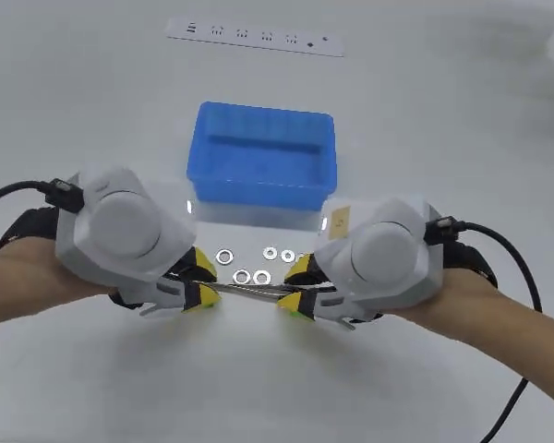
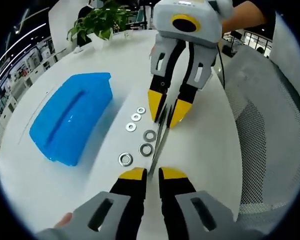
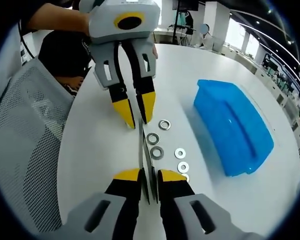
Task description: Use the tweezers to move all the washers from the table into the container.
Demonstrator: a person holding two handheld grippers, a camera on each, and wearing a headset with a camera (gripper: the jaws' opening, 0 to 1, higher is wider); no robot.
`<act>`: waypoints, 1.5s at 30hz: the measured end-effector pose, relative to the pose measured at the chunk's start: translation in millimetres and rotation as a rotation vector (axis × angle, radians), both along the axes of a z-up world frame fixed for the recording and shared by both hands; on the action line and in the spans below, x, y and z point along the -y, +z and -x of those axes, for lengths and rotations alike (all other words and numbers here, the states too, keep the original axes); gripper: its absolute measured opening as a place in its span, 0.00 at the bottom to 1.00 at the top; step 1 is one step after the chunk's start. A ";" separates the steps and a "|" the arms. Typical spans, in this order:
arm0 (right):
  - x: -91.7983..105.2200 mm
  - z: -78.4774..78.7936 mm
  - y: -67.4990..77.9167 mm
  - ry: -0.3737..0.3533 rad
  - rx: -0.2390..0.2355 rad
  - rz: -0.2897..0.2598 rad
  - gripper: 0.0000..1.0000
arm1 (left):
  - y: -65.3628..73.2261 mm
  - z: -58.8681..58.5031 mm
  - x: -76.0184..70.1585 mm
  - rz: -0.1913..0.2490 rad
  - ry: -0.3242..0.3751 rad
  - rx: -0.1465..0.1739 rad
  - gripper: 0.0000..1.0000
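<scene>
Tweezers: the tweezers [image 1: 249, 289] [image 2: 159, 145] [image 3: 142, 145] span the gap between your two grippers, one end in each. In the right gripper view a thin slit shows between their two arms at the near end. You cannot tell from here whether they touch the tabletop [image 1: 277, 388].
Left gripper: your left gripper [image 1: 200, 280] [image 2: 152, 175] [image 3: 138, 114] has its yellow-tipped jaws closed in on one end of the tweezers.
Right gripper: your right gripper [image 1: 295, 284] [image 2: 166, 111] [image 3: 150, 176] faces it tip to tip and is clamped on the other end.
Washers: six washers [image 2: 146, 149] [image 1: 242, 276] [image 3: 157, 152] lie flat and loose on the tabletop, just beside the tweezers on the side away from you. The two nearest sit close together, and one in the head view is half hidden by your right gripper.
Container: the blue container [image 1: 261, 189] [image 2: 55, 145] [image 3: 235, 125] stands just beyond the washers, near them but apart.
Power strip: a white power strip [image 1: 254, 35] lies well past the container, toward the tabletop's far edge.
Chair: a mesh chair [image 2: 260, 130] [image 3: 25, 125] stands off the tabletop's near edge.
</scene>
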State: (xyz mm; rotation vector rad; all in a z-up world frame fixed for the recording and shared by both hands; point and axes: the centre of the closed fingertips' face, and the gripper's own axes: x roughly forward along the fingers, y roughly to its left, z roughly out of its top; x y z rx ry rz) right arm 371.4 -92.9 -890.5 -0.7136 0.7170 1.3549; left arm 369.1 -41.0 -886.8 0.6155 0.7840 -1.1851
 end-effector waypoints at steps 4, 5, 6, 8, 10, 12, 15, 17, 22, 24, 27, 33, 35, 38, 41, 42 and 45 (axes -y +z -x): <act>-0.1 -0.1 -0.1 0.009 0.004 0.008 0.13 | -0.5 2.7 2.1 -0.029 -0.098 0.040 0.06; 0.0 0.1 -0.1 0.010 0.004 0.009 0.13 | -0.5 3.5 2.3 -0.030 -0.101 0.037 0.06; 0.0 0.1 -0.1 0.011 0.004 0.009 0.13 | -0.5 4.0 2.3 -0.029 -0.100 0.035 0.06; 0.1 0.6 -0.2 0.017 0.004 0.011 0.12 | -0.3 4.2 2.1 -0.026 -0.100 0.032 0.05; 0.0 2.0 -0.1 0.034 0.013 0.008 0.11 | -0.4 5.7 2.1 -0.032 -0.111 0.030 0.05; -1.5 4.7 0.3 0.072 0.038 -0.011 0.09 | -0.5 6.8 0.5 -0.047 -0.130 0.038 0.05; -1.1 11.0 0.1 0.113 0.056 -0.010 0.08 | 3.7 7.2 -1.1 -0.043 -0.131 0.038 0.05; -0.7 12.9 0.2 0.123 0.072 -0.002 0.08 | 9.6 8.9 0.1 -0.027 -0.124 0.034 0.05; 0.2 12.2 7.3 0.115 0.101 -0.023 0.07 | 29.5 11.4 2.4 0.017 -0.113 0.069 0.05; 0.1 12.3 11.0 0.107 0.108 -0.045 0.07 | 41.6 11.8 5.0 0.052 -0.100 0.081 0.05; -1.2 11.5 16.4 0.085 0.117 -0.082 0.07 | 61.0 12.8 10.3 0.111 -0.077 0.097 0.06; -18.2 20.1 35.0 0.022 0.089 -0.253 0.07 | 95.7 16.8 33.5 0.282 -0.023 0.082 0.04; -19.2 19.2 35.9 0.029 0.128 -0.232 0.07 | 94.2 17.7 36.5 0.264 -0.036 0.095 0.04; -21.3 22.6 32.9 0.029 0.120 -0.242 0.07 | 79.7 18.9 38.3 0.189 -0.078 0.136 0.05; -17.2 20.5 27.1 0.019 0.116 -0.233 0.07 | 80.0 18.1 35.9 0.199 -0.045 0.125 0.05; -17.5 20.1 27.7 0.019 0.114 -0.236 0.07 | 78.4 16.2 32.1 0.189 -0.037 0.133 0.05; -16.3 19.6 28.9 0.023 0.114 -0.235 0.07 | 62.5 13.1 9.6 0.101 -0.016 0.118 0.10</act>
